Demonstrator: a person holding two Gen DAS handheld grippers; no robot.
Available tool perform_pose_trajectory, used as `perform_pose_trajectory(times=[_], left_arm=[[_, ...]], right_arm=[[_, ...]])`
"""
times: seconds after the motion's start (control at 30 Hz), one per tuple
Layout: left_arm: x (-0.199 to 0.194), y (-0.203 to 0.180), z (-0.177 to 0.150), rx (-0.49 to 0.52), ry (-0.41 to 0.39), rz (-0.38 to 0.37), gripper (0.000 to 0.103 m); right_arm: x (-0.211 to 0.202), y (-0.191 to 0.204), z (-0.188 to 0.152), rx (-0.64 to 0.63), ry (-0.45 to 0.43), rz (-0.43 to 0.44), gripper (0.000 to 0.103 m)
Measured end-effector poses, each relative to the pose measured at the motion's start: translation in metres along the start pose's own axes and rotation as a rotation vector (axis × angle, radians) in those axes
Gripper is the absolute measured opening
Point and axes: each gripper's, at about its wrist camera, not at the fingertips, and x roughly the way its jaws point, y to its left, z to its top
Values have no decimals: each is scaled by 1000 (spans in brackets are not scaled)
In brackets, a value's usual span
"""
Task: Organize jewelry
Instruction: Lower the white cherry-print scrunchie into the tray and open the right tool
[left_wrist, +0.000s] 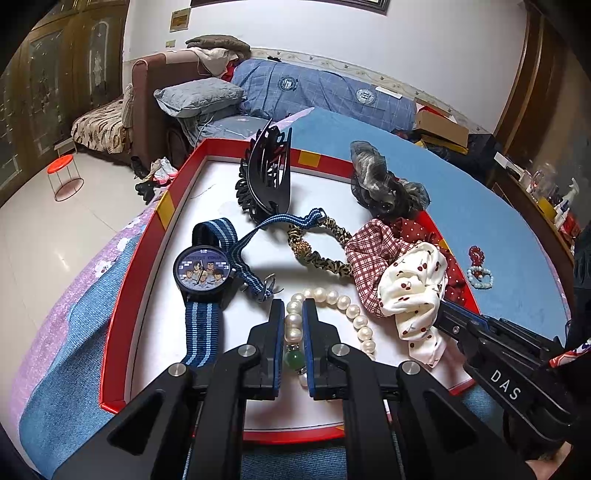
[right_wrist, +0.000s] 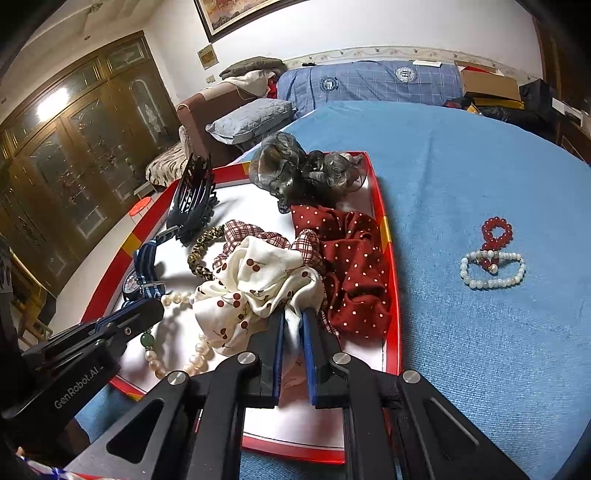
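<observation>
Blue bed (right_wrist: 461, 177) carrying a red-rimmed tray (left_wrist: 122, 295). Inside, along its right edge, a cherry scrunchie (right_wrist: 255, 288), clamped by the right gripper (right_wrist: 293, 321); near the front edge, a pearl bracelet (left_wrist: 354, 314), clamped by the left gripper (left_wrist: 294, 314).

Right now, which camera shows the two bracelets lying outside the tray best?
The right wrist view: the red bead bracelet and white bead bracelet lie in the open on the blue cloth. In the left wrist view they're small, near the right edge.
</observation>
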Motion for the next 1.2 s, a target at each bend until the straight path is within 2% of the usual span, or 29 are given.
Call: perform_pose_trajectory(times=[0.27,0.47,0.8,1.1,1.2], left_arm=[[-2,2,-1,-2,-1,11,9],[-3,0,-2,4,-10,31,9],[-2,0,-1,1,1,50,9],[0,-3,0,-5,-3,56,9],[0,-3,-1,-3,2,58,9]], right_arm=[[0,4,-2,-23,0,-18,12],[-7,4,-5,-12,-14,9,25],[0,6,-5,-19,13,-10,26],[9,10,3,-39,-1,-42,26],[6,8,1,-38,-1,-30,31]])
